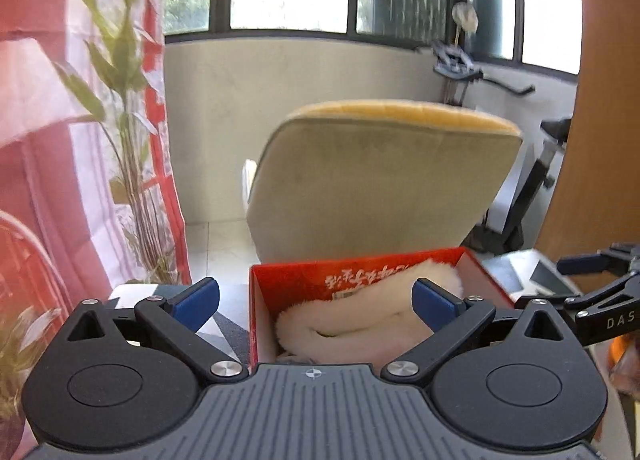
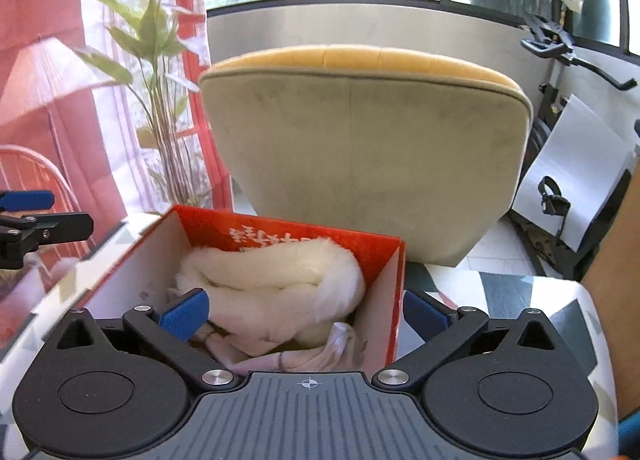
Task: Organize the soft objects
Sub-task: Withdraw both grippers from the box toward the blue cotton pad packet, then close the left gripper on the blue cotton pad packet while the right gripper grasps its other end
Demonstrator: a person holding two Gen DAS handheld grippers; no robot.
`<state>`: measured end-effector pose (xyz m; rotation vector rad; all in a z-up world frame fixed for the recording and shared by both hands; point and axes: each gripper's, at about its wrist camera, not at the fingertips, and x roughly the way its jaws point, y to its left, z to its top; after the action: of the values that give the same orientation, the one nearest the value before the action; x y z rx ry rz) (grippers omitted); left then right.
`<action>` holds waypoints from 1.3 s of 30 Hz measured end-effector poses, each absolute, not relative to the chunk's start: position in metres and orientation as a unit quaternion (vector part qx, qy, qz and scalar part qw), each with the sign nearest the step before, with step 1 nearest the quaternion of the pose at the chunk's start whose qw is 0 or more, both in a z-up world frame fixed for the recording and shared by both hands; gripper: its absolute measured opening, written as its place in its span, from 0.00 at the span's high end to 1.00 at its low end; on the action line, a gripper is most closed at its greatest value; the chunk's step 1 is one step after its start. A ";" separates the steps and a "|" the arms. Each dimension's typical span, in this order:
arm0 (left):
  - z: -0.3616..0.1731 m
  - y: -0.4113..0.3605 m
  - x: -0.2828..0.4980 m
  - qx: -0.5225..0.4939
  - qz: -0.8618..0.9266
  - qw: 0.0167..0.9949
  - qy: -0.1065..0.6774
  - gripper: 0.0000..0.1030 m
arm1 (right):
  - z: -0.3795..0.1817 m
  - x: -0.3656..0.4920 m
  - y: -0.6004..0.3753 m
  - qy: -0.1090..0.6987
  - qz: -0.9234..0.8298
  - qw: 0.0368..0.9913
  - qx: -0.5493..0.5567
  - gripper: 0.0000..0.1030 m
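A white fur piece (image 2: 280,276) is lying coiled inside the red box (image 2: 384,256), over a thinner pale cloth (image 2: 280,360) bunching at the box's near end. Both are looking light, limp and compressible; the fur's thick upper fold is offering the surest pinch, since loose ends will likely be trailing. The left gripper (image 1: 316,300) and right gripper (image 2: 304,312) are hovering above the box with jaws spread wide, holding nothing. Behind the box a chair (image 2: 360,164) is standing.

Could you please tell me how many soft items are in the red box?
2: a white furry scarf coiled across the red box, and a pale cloth under its near end. More may be hidden beneath.
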<state>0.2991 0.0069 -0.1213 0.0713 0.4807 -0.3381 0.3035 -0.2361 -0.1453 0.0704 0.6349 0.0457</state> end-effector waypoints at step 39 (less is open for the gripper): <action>-0.251 0.121 0.206 -0.083 -0.190 0.911 0.357 0.28 | -0.234 0.159 -0.136 0.374 0.084 0.915 0.125 0.05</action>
<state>0.2056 0.1207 -0.2513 -0.1721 0.7352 -0.3908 0.1592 -0.1360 -0.2344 0.2577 0.7709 0.1729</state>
